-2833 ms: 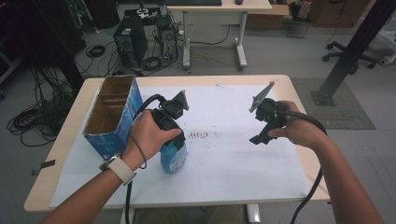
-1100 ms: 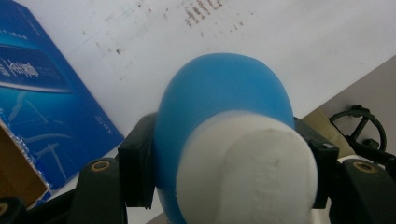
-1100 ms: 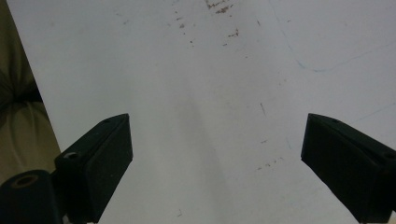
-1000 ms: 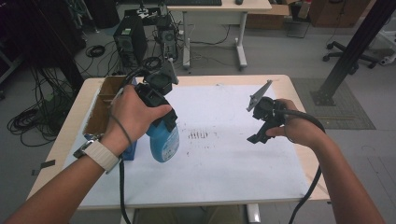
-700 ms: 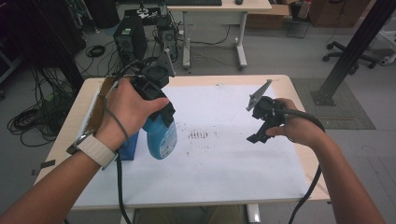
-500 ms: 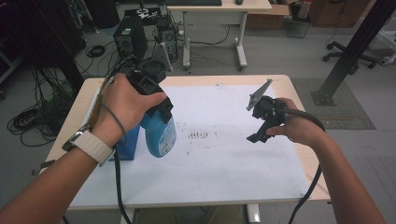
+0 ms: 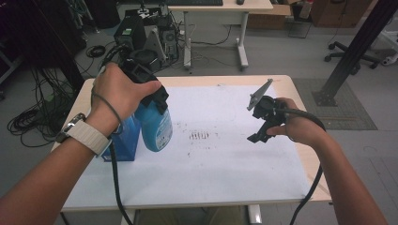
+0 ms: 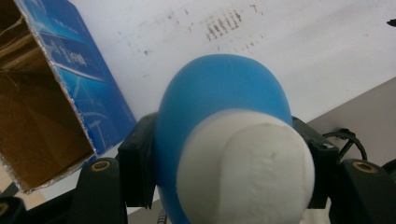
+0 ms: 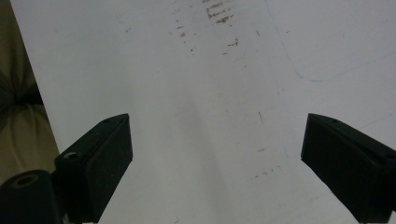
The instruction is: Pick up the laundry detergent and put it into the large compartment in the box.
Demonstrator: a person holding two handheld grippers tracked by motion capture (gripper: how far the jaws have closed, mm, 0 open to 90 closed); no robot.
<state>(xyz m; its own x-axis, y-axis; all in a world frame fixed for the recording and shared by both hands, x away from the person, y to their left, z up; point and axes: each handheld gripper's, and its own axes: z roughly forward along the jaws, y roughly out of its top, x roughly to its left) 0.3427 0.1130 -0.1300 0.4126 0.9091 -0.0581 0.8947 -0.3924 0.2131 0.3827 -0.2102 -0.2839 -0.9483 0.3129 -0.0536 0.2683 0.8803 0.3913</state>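
Left gripper (image 7: pixel 149 96) is clamped on the blue bottle (image 7: pixel 155 126), white cap toward its camera, holding it in the air just beside the open blue box (image 8: pixel 51 102), whose brown inside looks empty. Right gripper (image 9: pixel 215 154), well apart, hangs spread wide over the white sheet (image 7: pixel 225 154), gripping nothing.

No legible text or labels.

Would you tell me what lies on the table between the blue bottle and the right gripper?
In the high view, only bare white sheet with a patch of small dark marks lies between the blue bottle and the right gripper.
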